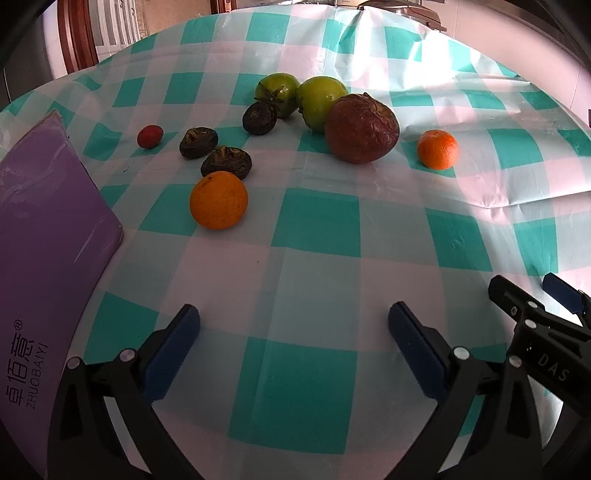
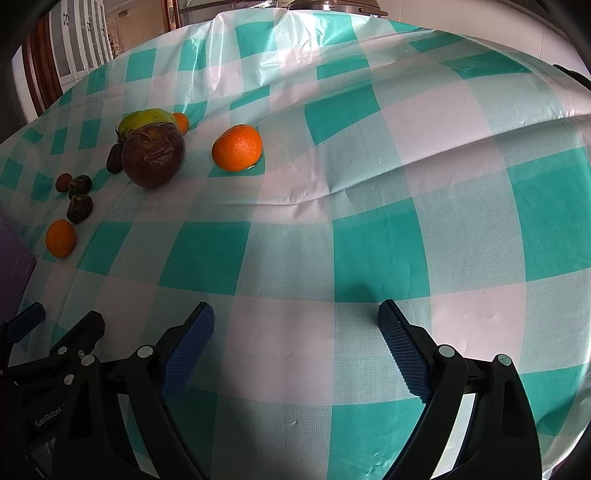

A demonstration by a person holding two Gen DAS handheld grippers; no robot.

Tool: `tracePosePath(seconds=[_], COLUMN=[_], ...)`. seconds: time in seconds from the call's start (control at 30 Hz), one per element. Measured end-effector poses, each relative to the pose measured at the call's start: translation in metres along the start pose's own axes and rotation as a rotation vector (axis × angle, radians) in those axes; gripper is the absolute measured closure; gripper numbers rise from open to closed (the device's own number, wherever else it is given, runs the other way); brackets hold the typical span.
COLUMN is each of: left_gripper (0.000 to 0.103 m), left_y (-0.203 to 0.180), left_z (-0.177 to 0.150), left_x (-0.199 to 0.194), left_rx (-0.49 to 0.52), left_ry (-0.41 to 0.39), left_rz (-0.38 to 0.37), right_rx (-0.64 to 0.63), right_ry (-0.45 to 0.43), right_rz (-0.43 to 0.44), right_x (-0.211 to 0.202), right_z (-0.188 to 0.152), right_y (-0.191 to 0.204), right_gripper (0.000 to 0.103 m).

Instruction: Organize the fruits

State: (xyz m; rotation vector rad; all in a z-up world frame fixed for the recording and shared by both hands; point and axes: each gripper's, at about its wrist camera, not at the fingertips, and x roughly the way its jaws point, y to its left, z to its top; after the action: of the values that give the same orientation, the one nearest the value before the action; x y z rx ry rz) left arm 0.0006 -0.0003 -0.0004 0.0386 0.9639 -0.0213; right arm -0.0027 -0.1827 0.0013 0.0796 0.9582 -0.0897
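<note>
Fruits lie on a teal-and-white checked tablecloth (image 1: pixel 317 221). In the left wrist view: an orange (image 1: pixel 218 199), a smaller mandarin (image 1: pixel 437 149), a wrinkled dark-red fruit (image 1: pixel 362 128), two green fruits (image 1: pixel 277 92) (image 1: pixel 320 100), three dark shrivelled fruits (image 1: pixel 198 142) (image 1: pixel 226 161) (image 1: pixel 259 118) and a small red fruit (image 1: pixel 150 136). My left gripper (image 1: pixel 293 343) is open and empty, well short of them. The right wrist view shows the mandarin (image 2: pixel 237 147), the dark-red fruit (image 2: pixel 152 156) and the orange (image 2: pixel 61 238). My right gripper (image 2: pixel 295 343) is open and empty; it also shows in the left wrist view (image 1: pixel 535 299).
A purple board (image 1: pixel 44 229) with printed lettering lies at the left of the cloth. The cloth has raised folds (image 2: pixel 332 192) on the right. A metal pot (image 1: pixel 391 7) stands past the far edge. Wooden furniture (image 1: pixel 79 40) stands behind at the left.
</note>
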Motion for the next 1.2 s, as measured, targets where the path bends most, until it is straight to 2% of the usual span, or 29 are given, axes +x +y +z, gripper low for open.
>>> tracePosePath(seconds=[0.63,0.83,1.1,1.2], left_gripper=[0.001,0.001,0.001,0.001], left_y=[0.0,0.008,0.025,0.035], left_z=[0.0,0.017,0.041,0.055], left_x=[0.0,0.011,0.028,0.039], left_rx=[-0.004,-0.003,-0.023,-0.053], left_ry=[0.0,0.027,0.026,0.028], left_rz=[0.002,-0.003,0.013,0.033], right_rx=[0.003,-0.1,-0.219,-0.302], right_ry=[0.012,0.031,0.016,-0.03], right_rz=[-0.006,0.066,0.101,0.078], right_x=[0.003,0.027,0.048,0.056], right_z=[0.004,0.035,0.066,0.082], right_y=[0.003,0.015,0.039,0.051], right_gripper=[0.015,0.016,0.016,0.017])
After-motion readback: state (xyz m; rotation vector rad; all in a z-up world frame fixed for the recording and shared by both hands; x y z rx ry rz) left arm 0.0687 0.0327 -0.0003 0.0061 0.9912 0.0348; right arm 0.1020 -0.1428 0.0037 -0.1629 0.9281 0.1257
